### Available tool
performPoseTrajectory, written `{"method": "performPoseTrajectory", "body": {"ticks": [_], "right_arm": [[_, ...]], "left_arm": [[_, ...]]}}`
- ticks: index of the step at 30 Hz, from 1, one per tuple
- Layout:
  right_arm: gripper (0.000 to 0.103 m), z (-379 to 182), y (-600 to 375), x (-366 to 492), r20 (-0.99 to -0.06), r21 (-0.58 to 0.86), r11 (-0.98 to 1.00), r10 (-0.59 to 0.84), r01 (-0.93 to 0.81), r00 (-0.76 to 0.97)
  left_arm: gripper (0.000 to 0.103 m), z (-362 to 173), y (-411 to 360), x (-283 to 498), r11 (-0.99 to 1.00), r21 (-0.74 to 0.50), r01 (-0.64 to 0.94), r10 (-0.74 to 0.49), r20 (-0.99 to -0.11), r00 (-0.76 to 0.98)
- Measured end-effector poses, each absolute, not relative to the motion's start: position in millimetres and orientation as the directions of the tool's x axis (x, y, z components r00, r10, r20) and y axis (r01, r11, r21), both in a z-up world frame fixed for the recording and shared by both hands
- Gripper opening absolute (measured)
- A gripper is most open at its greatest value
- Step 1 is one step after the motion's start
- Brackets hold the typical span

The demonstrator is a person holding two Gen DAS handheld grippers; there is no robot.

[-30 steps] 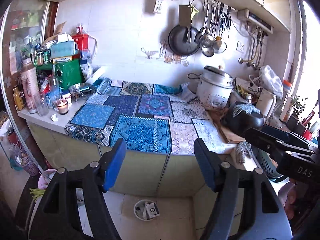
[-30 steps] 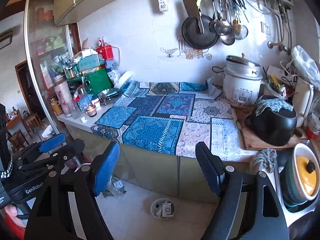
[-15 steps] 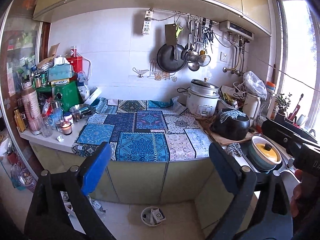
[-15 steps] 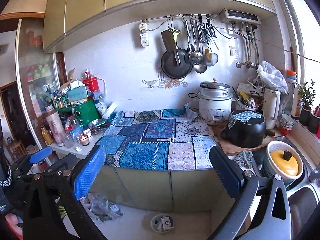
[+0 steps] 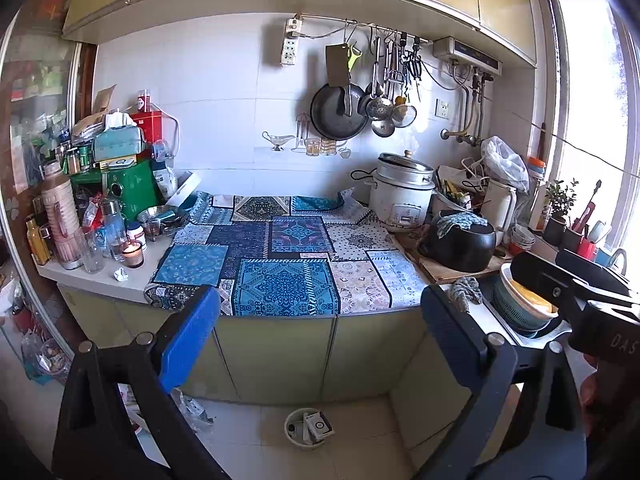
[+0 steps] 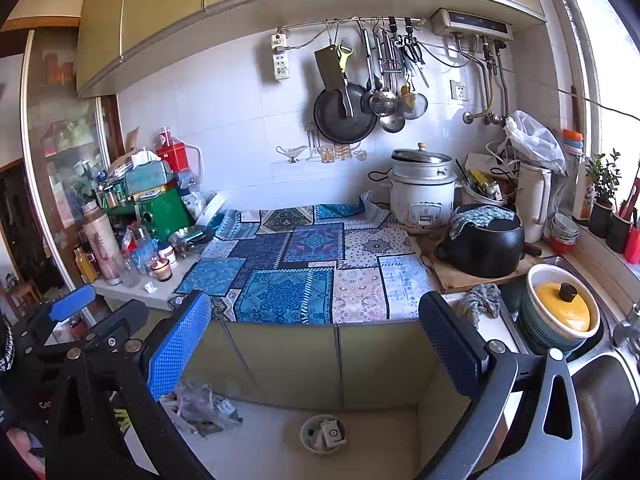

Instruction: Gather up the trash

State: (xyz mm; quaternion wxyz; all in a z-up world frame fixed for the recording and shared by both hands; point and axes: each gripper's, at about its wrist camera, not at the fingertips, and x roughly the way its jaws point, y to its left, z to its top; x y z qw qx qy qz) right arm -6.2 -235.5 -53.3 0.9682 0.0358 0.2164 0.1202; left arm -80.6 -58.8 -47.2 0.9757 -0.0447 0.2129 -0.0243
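Left wrist view looks past the left gripper (image 5: 320,336), whose blue-padded black jaws stand wide apart with nothing between them, toward a long pale kitchen counter (image 5: 100,280) ahead; a blue patchwork-patterned cloth (image 5: 280,264) covers the counter's middle, straight beyond the gap of the jaws; ahead to the right a round black pot with a rag on its lid (image 5: 460,240) sits on a wooden board; below and ahead, between the fingers, a small round white bin holding a printed carton (image 5: 306,430) stands on the tiled floor; a crumpled clear plastic wrapper (image 5: 192,408) lies on the floor just behind the left finger; a small crumpled white paper scrap (image 5: 121,275) rests on the bare counter ahead to the left, beside a lit candle in a glass (image 5: 133,253); right wrist view shows the right gripper (image 6: 316,340) equally wide and empty, with the left one at its lower left.
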Motion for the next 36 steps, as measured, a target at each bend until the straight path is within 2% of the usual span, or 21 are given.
{"method": "performPoseTrajectory", "body": {"ticks": [36], "right_arm": [[0.103, -47.1, -239.9, 4.9, -0.415, 0.129, 0.962, 0.273, -0.241, 0.868]], "left_arm": [[0.101, -43.4, -59.6, -73.2, 0.994, -0.106, 0.005, -0.048, -0.403, 0.914]]}}
